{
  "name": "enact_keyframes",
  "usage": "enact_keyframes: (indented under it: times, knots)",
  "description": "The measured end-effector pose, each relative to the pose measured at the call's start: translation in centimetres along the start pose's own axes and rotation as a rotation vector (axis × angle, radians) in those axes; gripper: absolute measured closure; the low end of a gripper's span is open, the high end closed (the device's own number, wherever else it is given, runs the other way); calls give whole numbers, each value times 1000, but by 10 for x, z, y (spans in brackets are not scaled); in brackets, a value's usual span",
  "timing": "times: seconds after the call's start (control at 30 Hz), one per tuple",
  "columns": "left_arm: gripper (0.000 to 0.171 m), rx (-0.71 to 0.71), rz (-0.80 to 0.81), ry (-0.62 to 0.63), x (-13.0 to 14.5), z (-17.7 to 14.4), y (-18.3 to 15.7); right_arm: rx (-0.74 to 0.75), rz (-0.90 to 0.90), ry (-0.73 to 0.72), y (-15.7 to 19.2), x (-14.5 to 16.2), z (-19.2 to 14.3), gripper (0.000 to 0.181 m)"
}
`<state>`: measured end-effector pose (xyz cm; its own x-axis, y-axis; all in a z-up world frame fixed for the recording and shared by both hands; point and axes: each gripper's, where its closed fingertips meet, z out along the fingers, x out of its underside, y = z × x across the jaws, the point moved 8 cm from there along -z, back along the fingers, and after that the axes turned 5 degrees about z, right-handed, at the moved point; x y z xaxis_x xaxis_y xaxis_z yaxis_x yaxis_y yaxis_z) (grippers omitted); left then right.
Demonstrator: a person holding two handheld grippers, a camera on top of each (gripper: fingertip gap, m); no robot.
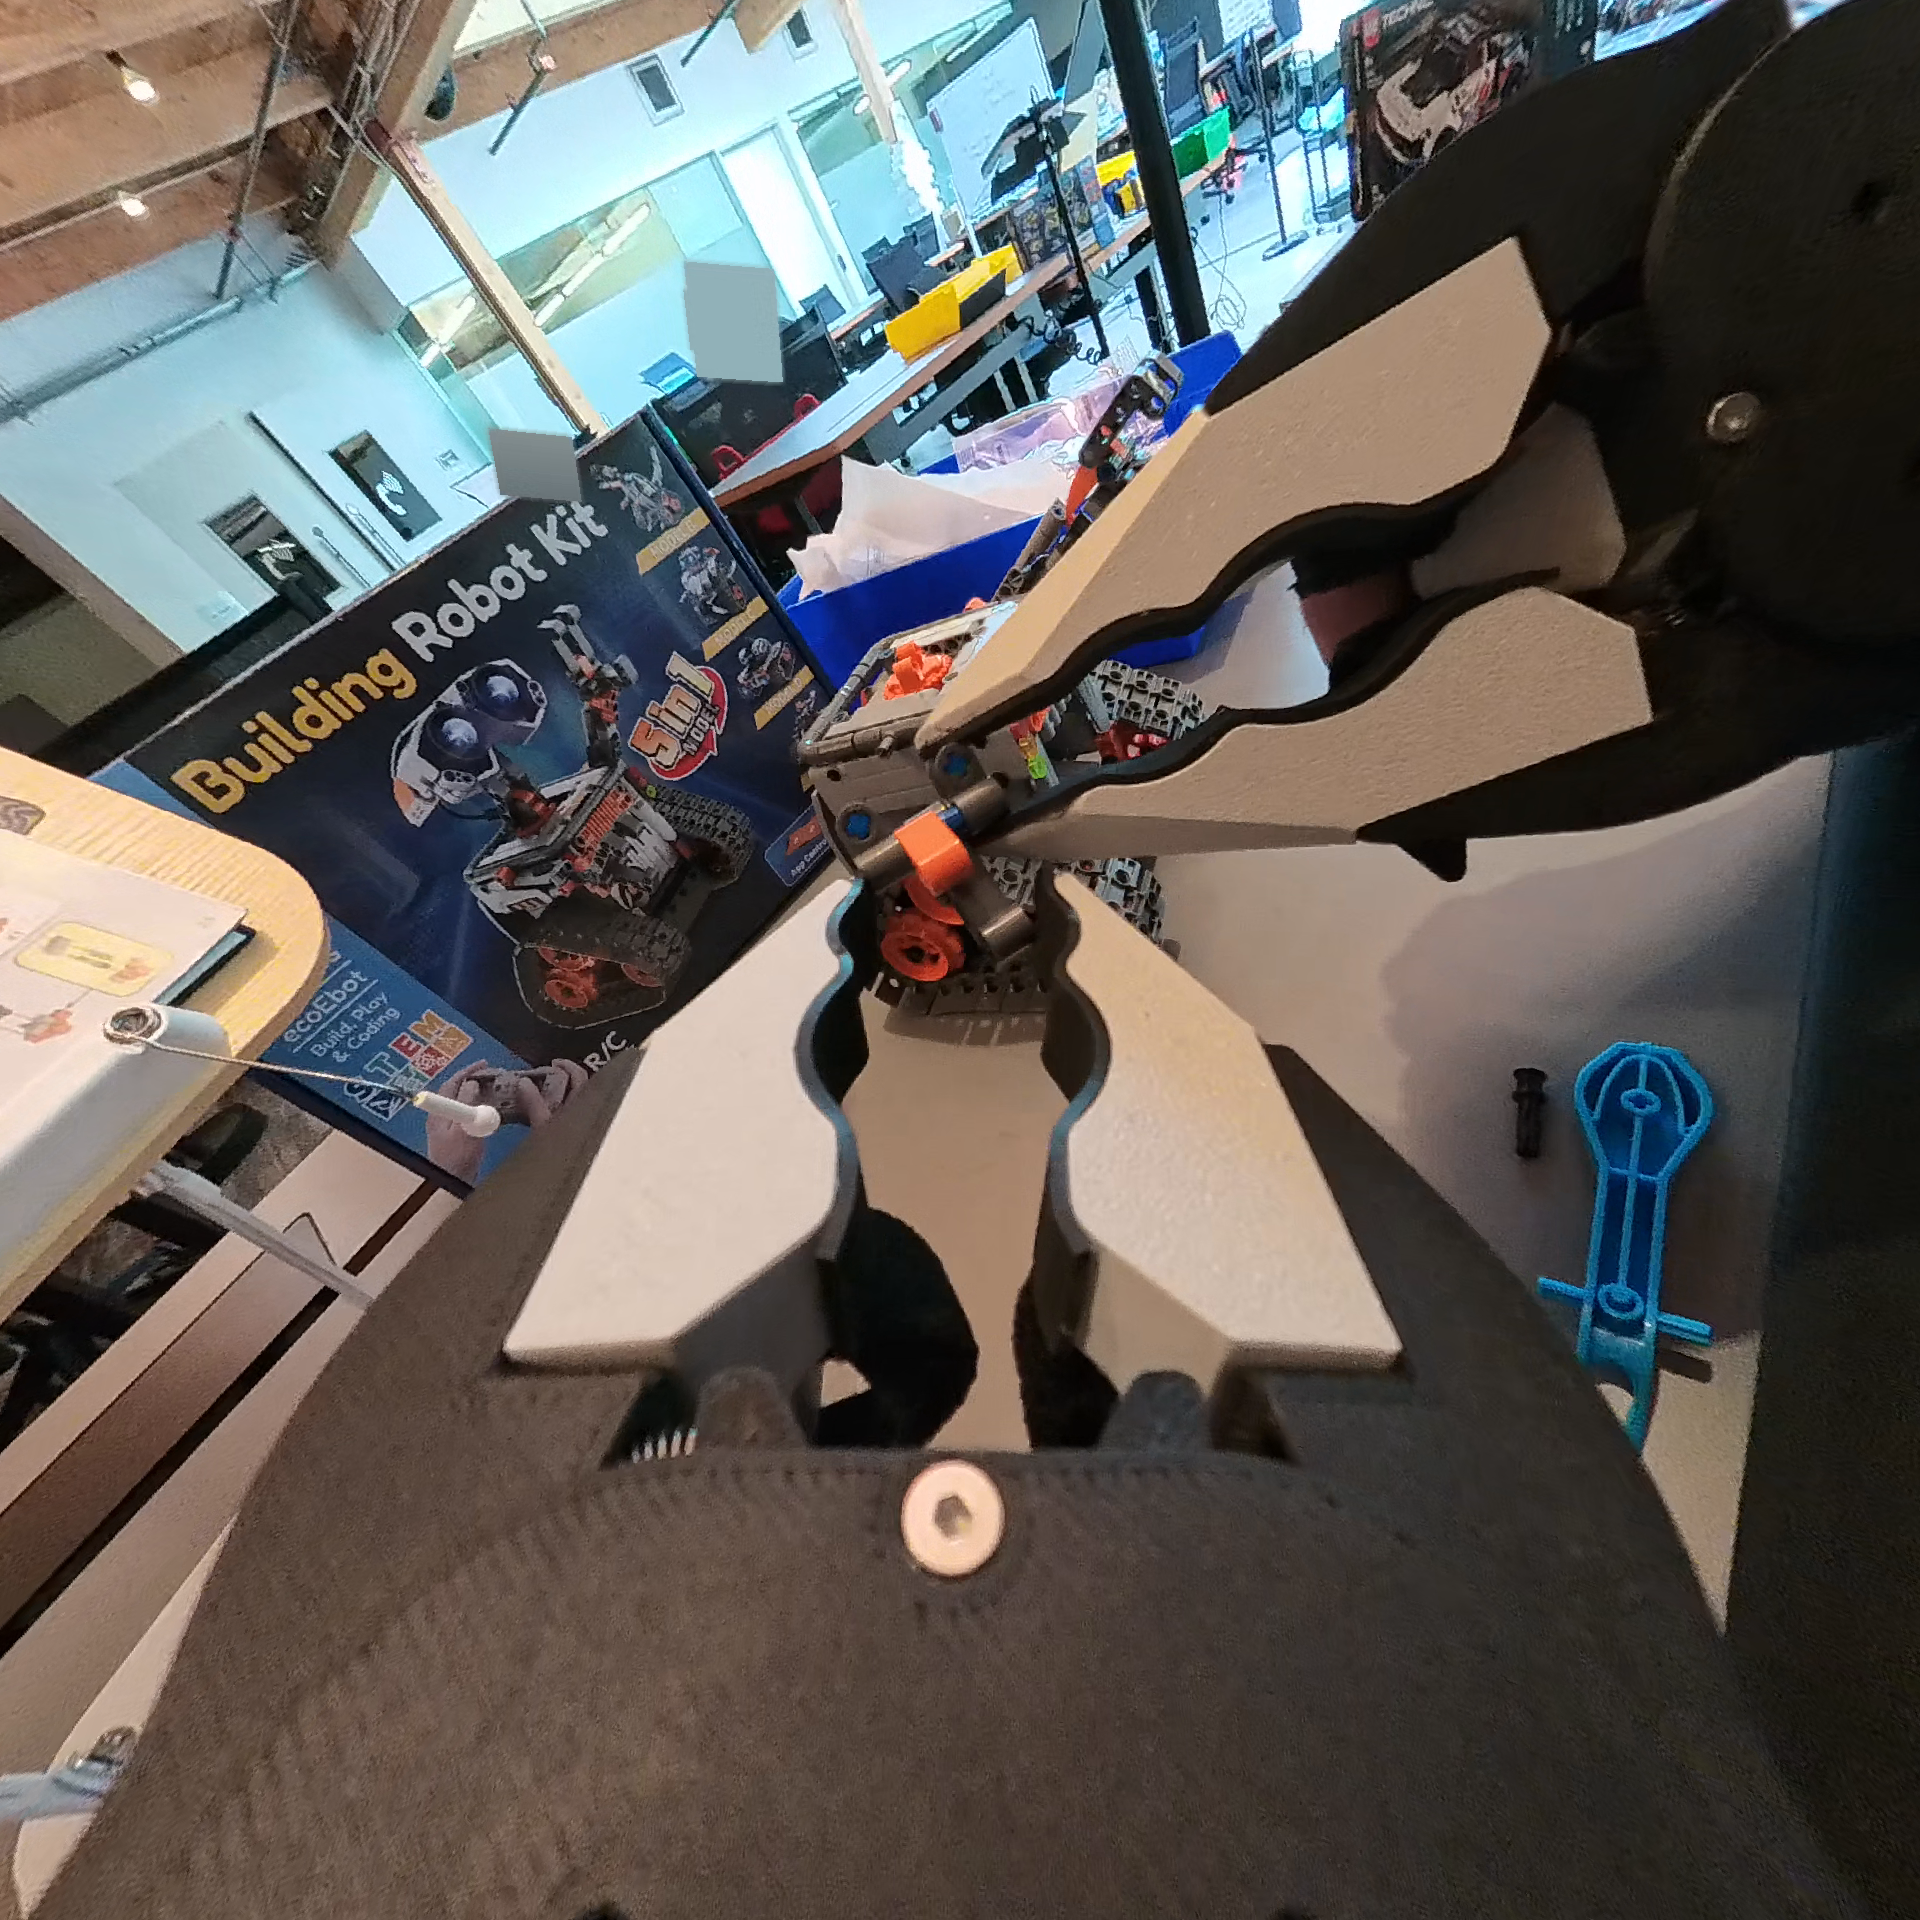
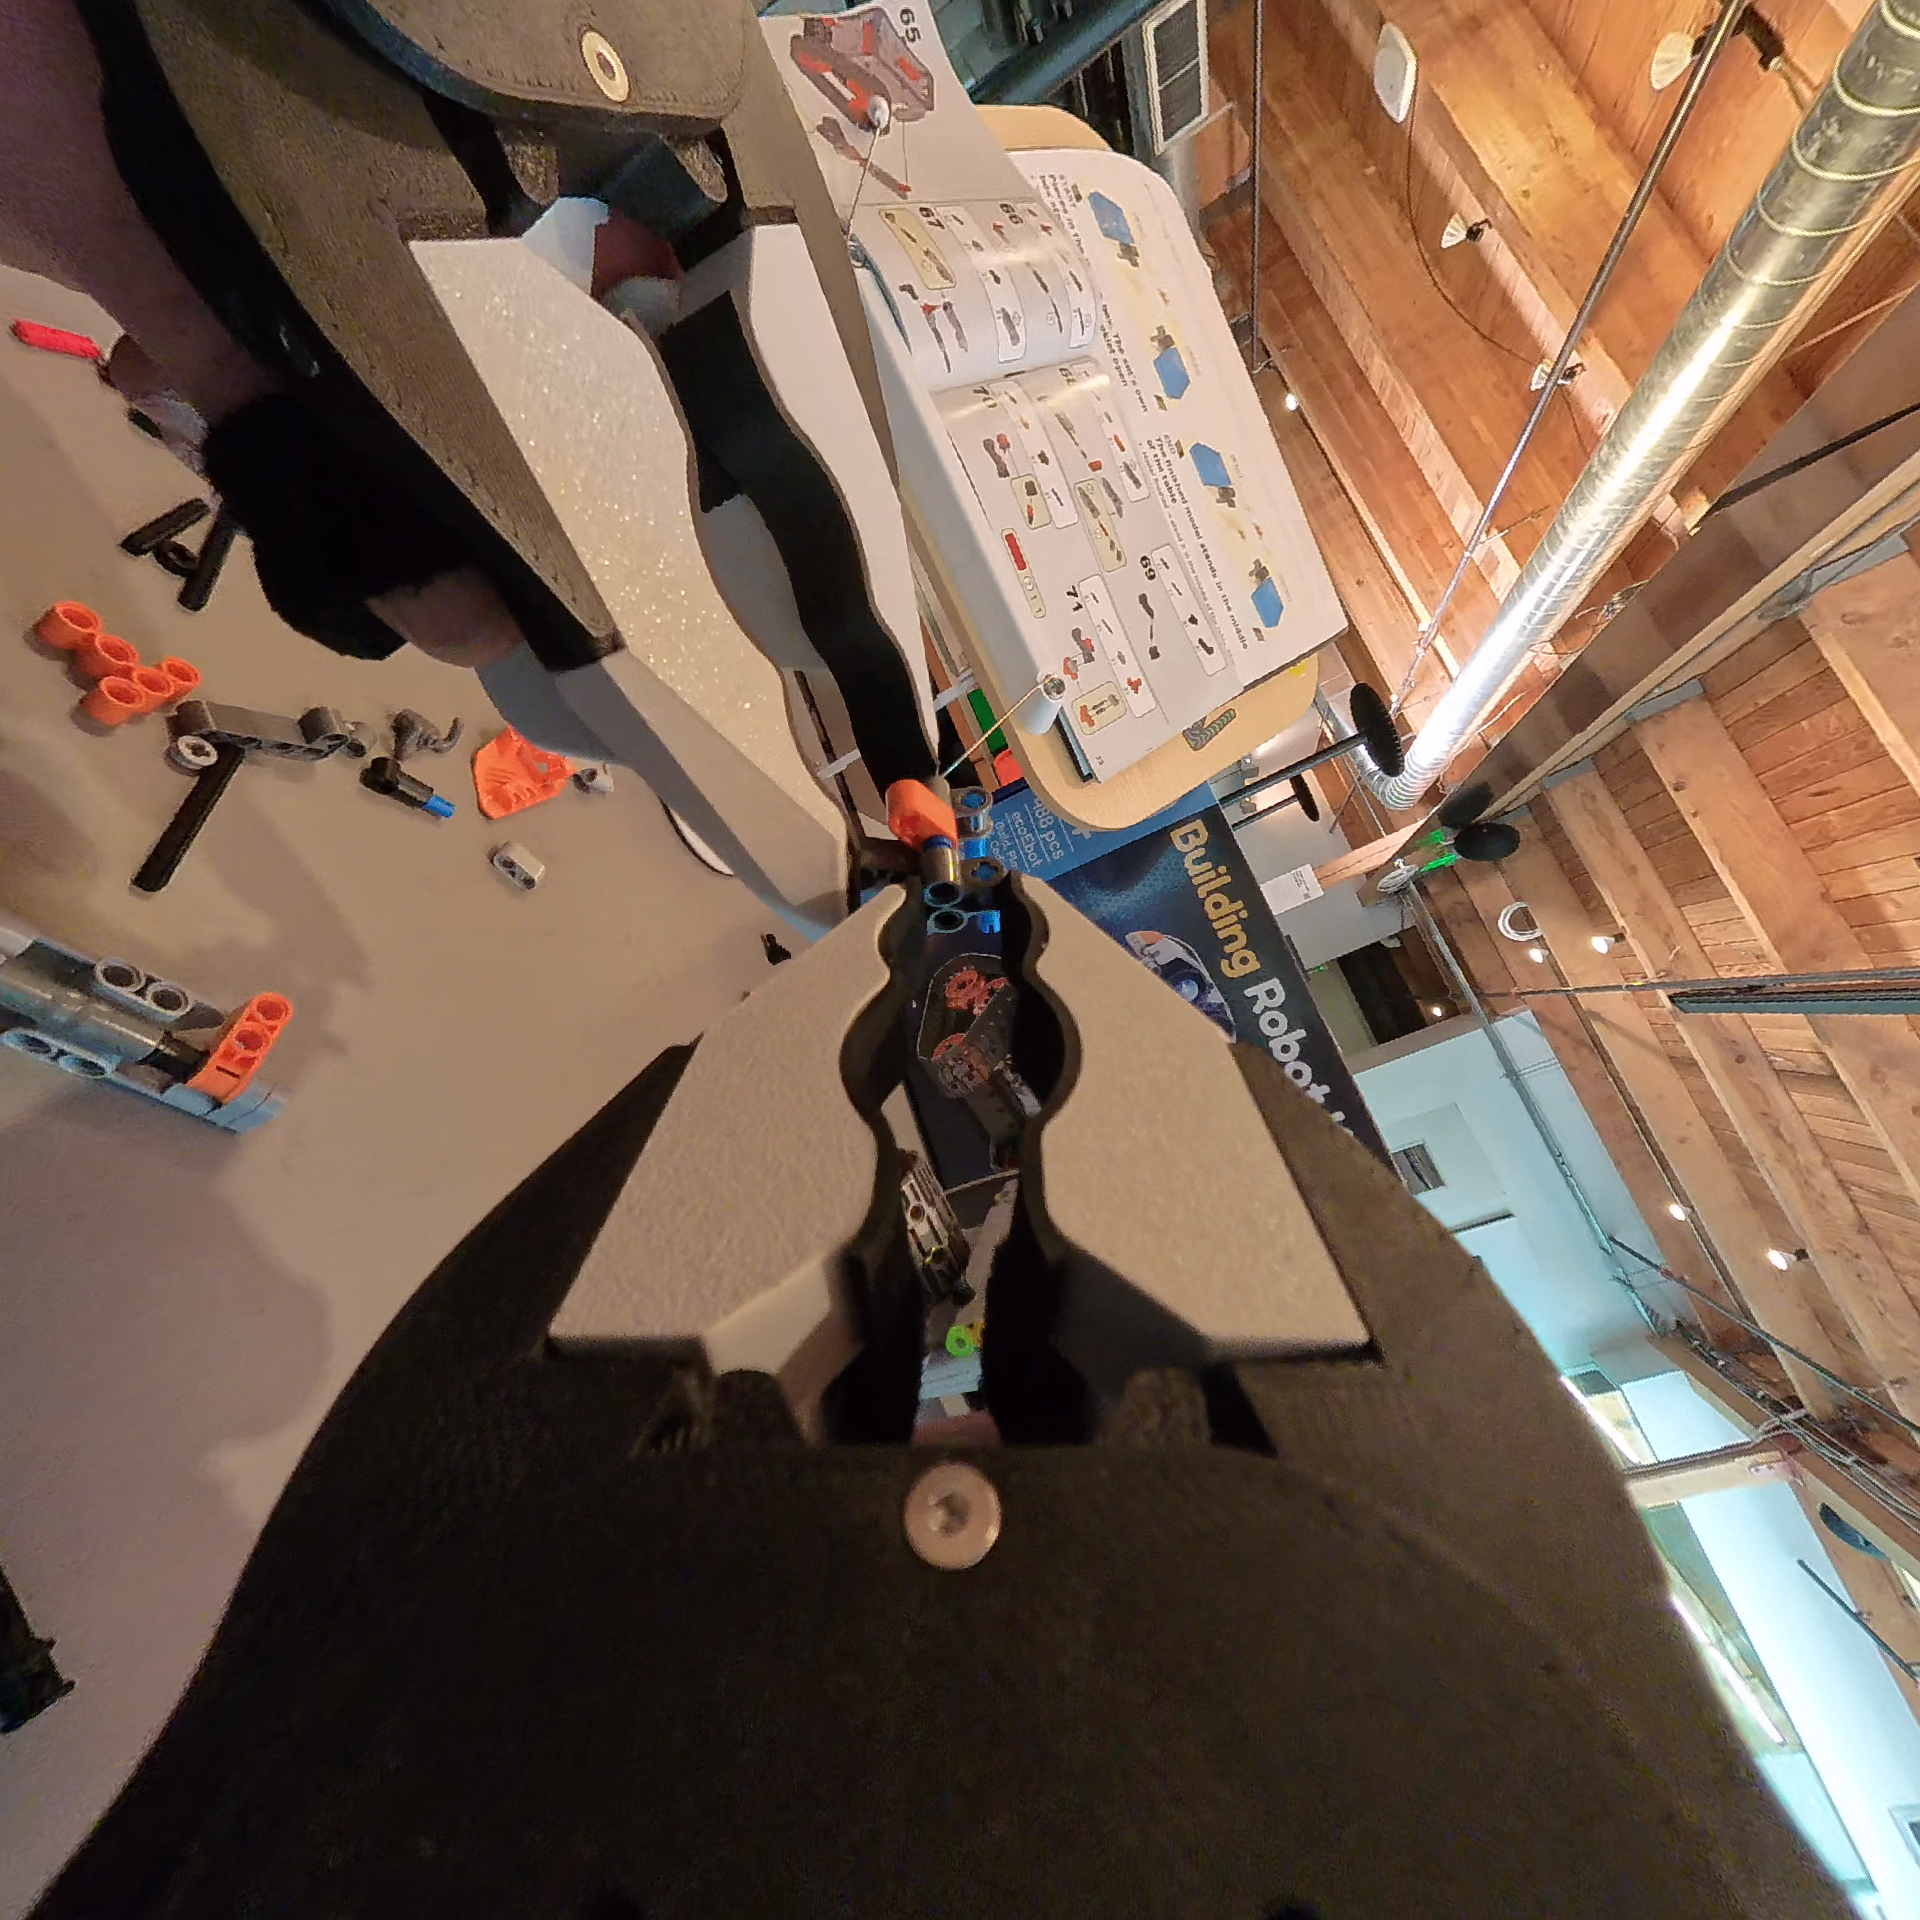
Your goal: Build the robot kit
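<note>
My left gripper (image 1: 951, 899) is shut on the front end of a grey and orange brick robot model (image 1: 925, 940) with black tracks, held just over the grey table (image 1: 1351, 935). My right gripper (image 2: 956, 904) comes in from the upper right of the left wrist view (image 1: 961, 790). It is shut on a small dark connector with blue pins (image 2: 945, 894), pressed against the model beside an orange sleeve (image 1: 935, 847). The left gripper also shows at the top left of the right wrist view (image 2: 883, 852), with the orange sleeve (image 2: 914, 816) at its tips. Most of the model is hidden behind the fingers.
A dark blue kit box (image 1: 468, 748) stands behind the model, and a blue bin (image 1: 904, 603) beyond. An open instruction booklet (image 2: 1091, 436) rests on a wooden stand. A blue plastic tool (image 1: 1636, 1174) and black pin (image 1: 1527, 1112) lie right. Loose orange connectors (image 2: 114, 665) and a grey sub-assembly (image 2: 156, 1049) lie on the table. Left and right tips are no more than a few centimetres apart.
</note>
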<state>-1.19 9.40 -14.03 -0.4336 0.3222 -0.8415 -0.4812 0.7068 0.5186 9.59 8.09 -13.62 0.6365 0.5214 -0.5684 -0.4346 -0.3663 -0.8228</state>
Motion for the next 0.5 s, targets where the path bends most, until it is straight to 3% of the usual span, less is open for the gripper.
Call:
enact_keyframes:
  times: [0.4, 0.43, 0.47, 0.5]
  knots:
    - [146, 20, 79, -3, 1, -2, 7, -55, 33, -53, -6, 2, 1, 168]
    - [149, 20, 78, -2, 2, -2, 9, -83, 47, -57, -7, 3, 0, 166]
    - [167, 23, 75, -8, 3, -3, 11, -127, 57, -70, -6, 4, -2, 163]
    - [167, 47, 87, -3, 5, -4, 11, -160, 70, -84, -7, 5, -4, 162]
